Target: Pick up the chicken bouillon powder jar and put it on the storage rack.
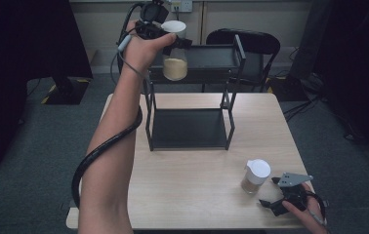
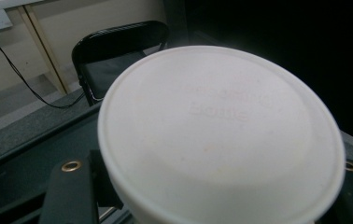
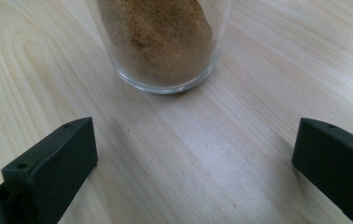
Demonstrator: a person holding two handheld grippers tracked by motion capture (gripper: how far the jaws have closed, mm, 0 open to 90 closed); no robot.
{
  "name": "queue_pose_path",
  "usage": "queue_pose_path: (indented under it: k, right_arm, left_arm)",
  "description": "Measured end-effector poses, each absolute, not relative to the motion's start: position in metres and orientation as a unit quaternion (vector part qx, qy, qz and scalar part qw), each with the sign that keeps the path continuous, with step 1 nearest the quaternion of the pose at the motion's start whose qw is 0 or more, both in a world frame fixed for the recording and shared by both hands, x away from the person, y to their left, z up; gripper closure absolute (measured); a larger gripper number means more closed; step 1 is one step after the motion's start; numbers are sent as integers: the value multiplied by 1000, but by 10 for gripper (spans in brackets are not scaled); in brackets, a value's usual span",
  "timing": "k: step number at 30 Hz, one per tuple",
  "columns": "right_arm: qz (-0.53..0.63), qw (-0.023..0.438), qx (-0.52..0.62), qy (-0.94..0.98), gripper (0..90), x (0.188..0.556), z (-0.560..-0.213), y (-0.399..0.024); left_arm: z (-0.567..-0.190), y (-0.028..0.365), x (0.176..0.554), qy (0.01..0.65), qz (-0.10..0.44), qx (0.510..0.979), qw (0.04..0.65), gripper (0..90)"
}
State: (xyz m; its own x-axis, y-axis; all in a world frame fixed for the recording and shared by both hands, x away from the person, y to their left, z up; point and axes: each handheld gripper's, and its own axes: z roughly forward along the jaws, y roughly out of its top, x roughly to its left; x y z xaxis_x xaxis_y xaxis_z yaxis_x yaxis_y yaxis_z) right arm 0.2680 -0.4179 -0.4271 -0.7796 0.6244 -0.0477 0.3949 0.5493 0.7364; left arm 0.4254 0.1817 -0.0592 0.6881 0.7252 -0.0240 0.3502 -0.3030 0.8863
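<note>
Right gripper (image 1: 276, 194) sits nearest, at the front right corner of the table (image 1: 192, 195), jaws spread wide apart w/ nothing between them. Right gripper view has bare wood between the jaw tips, and the second jar (image 3: 158, 44) stands just ahead of them, not touched. From the high view that jar (image 1: 256, 176) is upright w/ a white lid, brownish powder in the bottom.

Further back is the black two-tier rack (image 1: 192, 92), both shelves look bare afaict.

Farthest out, left gripper (image 1: 165, 35) is up at top-shelf height, clamped on the first jar (image 1: 175, 56) near its neck. Jar hangs upright at the rack's left front corner, tan powder roughly halfway up. Left gripper view is mostly the white lid (image 2: 221, 135) from above, w/ the top shelf (image 2: 30, 168) below and a black chair (image 2: 114, 56) behind.

Progress, imo: looks like the jars are going onto the rack. Jar one is lifted and nearly over the top shelf but not set down yet. Jar two hasn't been picked up. So roughly under halfway: place, let go, then grab the other.
</note>
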Motion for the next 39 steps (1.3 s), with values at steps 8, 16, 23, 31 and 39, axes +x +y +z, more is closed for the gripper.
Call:
queue_pose_path:
  k: [8, 16, 23, 31, 39]
  right_arm:
    - [373, 154, 294, 867, 0, 268, -427, -418]
    - [373, 154, 294, 867, 0, 268, -427, -418]
    - [373, 154, 294, 867, 0, 268, -427, -418]
    - [373, 154, 294, 867, 0, 268, -427, -418]
    - [373, 154, 294, 867, 0, 268, -427, -418]
  left_arm:
    - [-57, 177, 440, 355, 206, 777, 477, 339]
    - [-62, 174, 457, 372, 220, 761, 485, 338]
    - [-67, 171, 469, 378, 227, 757, 482, 338]
    - [-77, 168, 477, 386, 236, 749, 485, 338]
    - [-77, 163, 476, 379, 247, 754, 477, 338]
